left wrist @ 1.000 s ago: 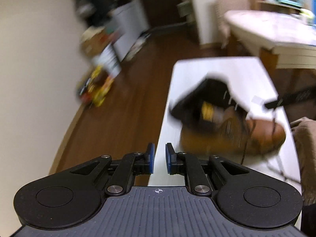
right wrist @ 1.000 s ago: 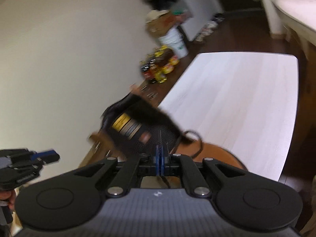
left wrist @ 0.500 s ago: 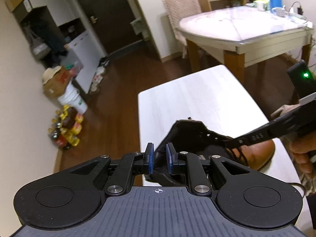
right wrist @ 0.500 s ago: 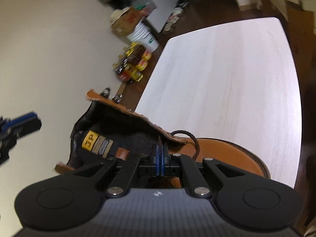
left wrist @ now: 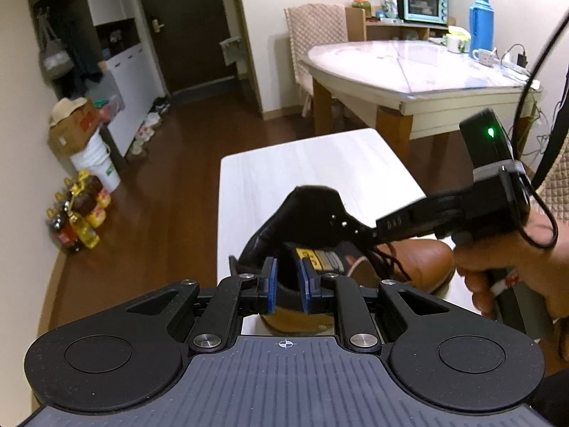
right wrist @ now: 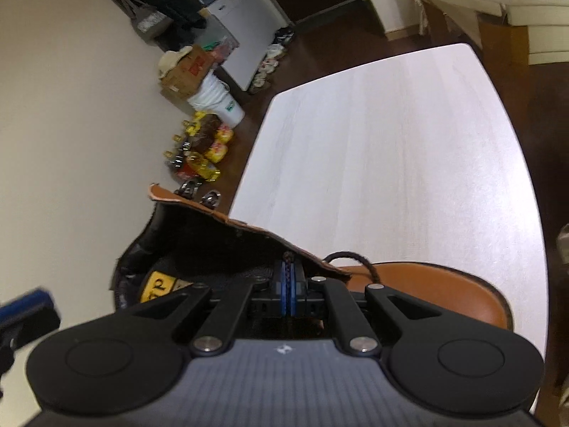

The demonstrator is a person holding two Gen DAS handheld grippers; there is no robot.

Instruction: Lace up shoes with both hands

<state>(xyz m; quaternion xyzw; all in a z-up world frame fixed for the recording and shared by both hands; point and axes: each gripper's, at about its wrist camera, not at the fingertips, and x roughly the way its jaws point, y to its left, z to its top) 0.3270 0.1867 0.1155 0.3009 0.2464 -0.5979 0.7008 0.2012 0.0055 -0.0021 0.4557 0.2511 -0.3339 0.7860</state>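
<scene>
White laminate counter (right wrist: pixel 391 149) carries a tan leather boot (right wrist: pixel 426 284) at its near end, toe pointing right in the left wrist view. Left gripper (left wrist: pixel 287 284) hovers at the boot's dark collar – fingers narrowly parted, not pressing anything. Right gripper (right wrist: pixel 288 281) – fingers pinched on the dark lace (right wrist: pixel 355 259) at the eyelet flap.

Home dining room: dining table (left wrist: pixel 409 67) ahead-right, toaster oven (left wrist: pixel 424 3) beyond, oil bottles (left wrist: pixel 80 215) on floor left.
</scene>
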